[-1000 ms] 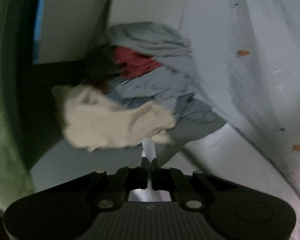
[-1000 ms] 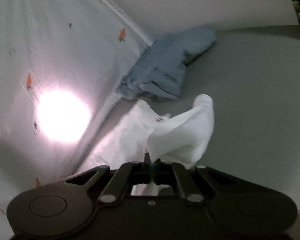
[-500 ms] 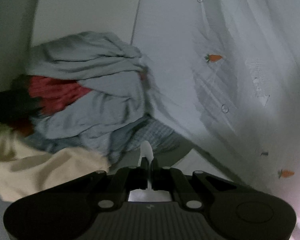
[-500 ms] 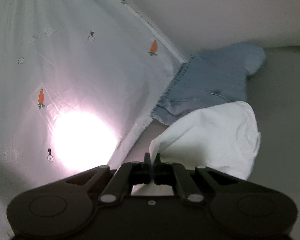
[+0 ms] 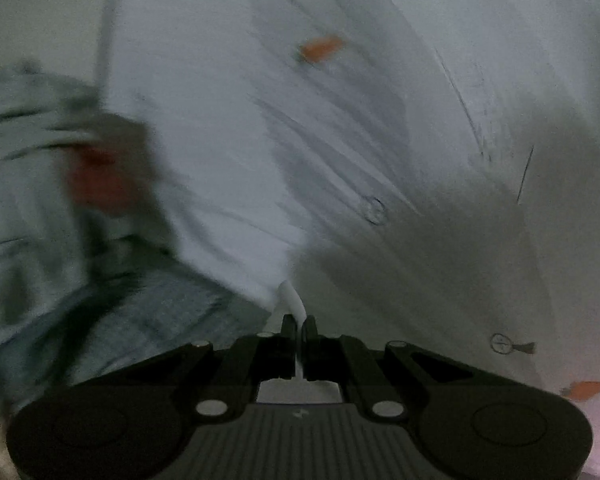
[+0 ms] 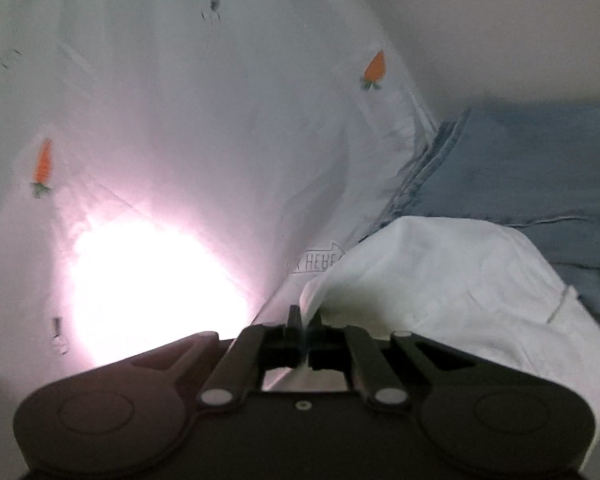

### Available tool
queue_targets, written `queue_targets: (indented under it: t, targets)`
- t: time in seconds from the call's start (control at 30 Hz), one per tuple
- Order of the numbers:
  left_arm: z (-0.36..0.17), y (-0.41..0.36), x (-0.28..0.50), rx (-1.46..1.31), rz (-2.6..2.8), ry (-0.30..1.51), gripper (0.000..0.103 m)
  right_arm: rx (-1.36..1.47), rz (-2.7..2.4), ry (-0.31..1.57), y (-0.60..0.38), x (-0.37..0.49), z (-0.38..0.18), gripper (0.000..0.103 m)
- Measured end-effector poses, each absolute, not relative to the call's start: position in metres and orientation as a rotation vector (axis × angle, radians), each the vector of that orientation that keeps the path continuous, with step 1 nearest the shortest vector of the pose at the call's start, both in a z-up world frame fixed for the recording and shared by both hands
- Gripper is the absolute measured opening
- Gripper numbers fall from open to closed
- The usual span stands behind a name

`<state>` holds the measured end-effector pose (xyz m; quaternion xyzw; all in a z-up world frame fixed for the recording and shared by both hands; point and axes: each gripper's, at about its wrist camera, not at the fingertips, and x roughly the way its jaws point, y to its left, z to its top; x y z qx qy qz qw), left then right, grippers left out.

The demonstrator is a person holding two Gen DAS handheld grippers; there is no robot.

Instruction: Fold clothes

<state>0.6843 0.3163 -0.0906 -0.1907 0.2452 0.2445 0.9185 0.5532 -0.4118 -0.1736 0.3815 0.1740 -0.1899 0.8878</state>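
A white garment printed with small orange carrots [image 5: 340, 128] is stretched between both grippers and fills most of both views [image 6: 180, 100]. My left gripper [image 5: 299, 322] is shut on a pinch of its white edge. My right gripper [image 6: 305, 320] is shut on another edge, with a white sleeve or fold [image 6: 460, 280] draping to its right. The left view is motion-blurred.
A pile of grey and red clothes [image 5: 52, 184] lies at the left of the left wrist view. A folded blue denim garment [image 6: 520, 176] lies on the grey surface behind the white fold. A bright light glows through the cloth [image 6: 148, 280].
Both grippers have moved closer to the carrot-print garment, which now fills the views. The clothes pile slid left in the left view; the cream cloth is out of sight.
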Motion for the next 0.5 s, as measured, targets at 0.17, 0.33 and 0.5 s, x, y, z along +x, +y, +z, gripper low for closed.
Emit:
queue_targets:
  t: [0.17,0.33,0.5]
  targets:
    - [-0.148,0.320,0.768,-0.342,0.510,0.653,0.022,0.797,-0.468,0.471,-0.412,0.628,-0.215,0.023]
    - [-0.155,0.321,0.732,-0.351,0.499,0.621,0.070,0.688,-0.480,0.436,-0.388,0.614,-0.218,0.064]
    - [-0.149,0.318,0.643,-0.357,0.562,0.666,0.079,0.509,-0.589,0.486,-0.369,0.541,-0.210,0.079]
